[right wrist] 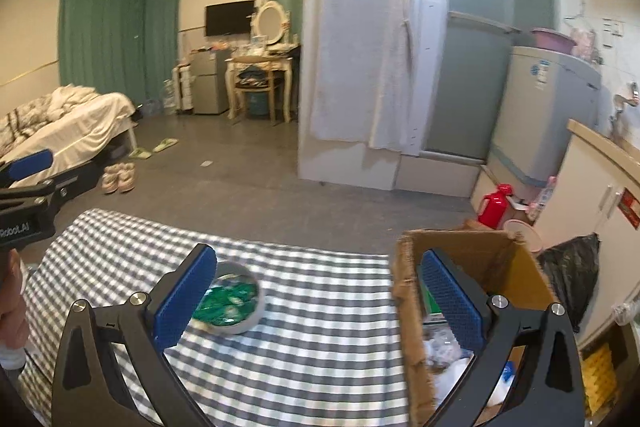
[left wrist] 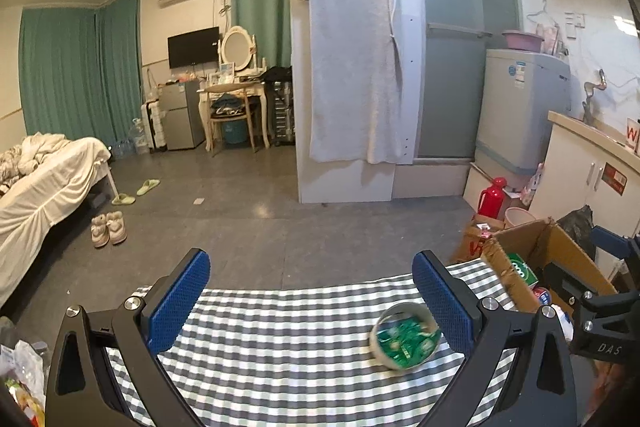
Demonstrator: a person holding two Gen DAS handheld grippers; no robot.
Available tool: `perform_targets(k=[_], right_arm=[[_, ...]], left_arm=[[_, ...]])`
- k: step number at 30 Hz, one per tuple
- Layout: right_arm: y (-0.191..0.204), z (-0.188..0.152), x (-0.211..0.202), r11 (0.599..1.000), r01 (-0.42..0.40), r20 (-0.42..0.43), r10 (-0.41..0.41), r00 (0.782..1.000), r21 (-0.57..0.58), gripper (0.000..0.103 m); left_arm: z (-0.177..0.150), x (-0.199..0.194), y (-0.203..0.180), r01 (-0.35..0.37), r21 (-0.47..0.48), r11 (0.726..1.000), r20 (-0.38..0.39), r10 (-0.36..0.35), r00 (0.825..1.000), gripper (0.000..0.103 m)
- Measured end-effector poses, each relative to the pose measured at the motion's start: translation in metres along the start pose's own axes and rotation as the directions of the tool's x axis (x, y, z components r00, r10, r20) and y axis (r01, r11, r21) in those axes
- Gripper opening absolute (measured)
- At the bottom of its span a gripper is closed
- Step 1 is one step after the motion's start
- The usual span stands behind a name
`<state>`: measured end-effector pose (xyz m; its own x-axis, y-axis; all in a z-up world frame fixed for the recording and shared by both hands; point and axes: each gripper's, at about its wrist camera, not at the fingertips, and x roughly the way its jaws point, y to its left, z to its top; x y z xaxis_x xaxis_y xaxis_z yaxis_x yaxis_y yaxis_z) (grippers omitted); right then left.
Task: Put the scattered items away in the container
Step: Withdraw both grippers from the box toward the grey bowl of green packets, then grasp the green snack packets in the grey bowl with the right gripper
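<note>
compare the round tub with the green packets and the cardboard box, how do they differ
The round tub is small, white-rimmed and lies tipped on its side; the cardboard box is large, brown and upright with flaps open. The tub holds only green packets; the box holds mixed items. Both rest on the checked cloth.

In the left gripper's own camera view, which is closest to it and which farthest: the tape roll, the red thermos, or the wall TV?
1. Tape roll: on the checked cloth, just inside the left gripper's right-side finger.
2. Red thermos: on the floor, right of centre, beyond the table.
3. Wall TV: far back left, beside the oval mirror.
</note>
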<state>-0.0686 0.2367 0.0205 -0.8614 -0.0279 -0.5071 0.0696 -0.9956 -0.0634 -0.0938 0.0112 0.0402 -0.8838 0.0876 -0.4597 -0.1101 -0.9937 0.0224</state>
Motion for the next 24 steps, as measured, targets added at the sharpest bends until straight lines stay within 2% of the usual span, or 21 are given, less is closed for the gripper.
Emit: perform_targets(k=[8,11,15,16,19,24], right_arm=[[0.038,-0.015,0.037,0.991,-0.109,-0.102,0.101,0.990,-0.077,0.102],[0.042,-0.023,0.049,0.986,-0.138,-0.143,0.125,0.982,-0.088,0.095],[0.052,-0.033,0.065,0.978,-0.183,-0.212,0.158,0.965,-0.104,0.073],[0.054,-0.035,0.067,0.976,-0.192,-0.224,0.164,0.961,-0.106,0.071],[0.060,-0.041,0.077,0.969,-0.220,-0.260,0.187,0.947,-0.108,0.070],[0.069,-0.048,0.088,0.964,-0.235,-0.290,0.191,0.938,-0.125,0.067]], left_arm=[[-0.013,0.011,0.014,-0.019,-0.003,1.000,-0.031,0.019,0.999,0.103],[-0.017,0.016,0.016,-0.022,0.001,1.000,-0.040,0.022,0.999,0.103],[-0.023,0.022,0.020,-0.019,-0.005,1.000,-0.060,0.019,0.998,0.103],[-0.026,0.025,0.021,-0.018,-0.005,1.000,-0.069,0.017,0.997,0.103],[-0.034,0.031,0.024,-0.017,-0.005,1.000,-0.093,0.016,0.996,0.103],[-0.047,0.044,0.023,-0.001,0.011,1.000,-0.143,0.003,0.990,0.103]])
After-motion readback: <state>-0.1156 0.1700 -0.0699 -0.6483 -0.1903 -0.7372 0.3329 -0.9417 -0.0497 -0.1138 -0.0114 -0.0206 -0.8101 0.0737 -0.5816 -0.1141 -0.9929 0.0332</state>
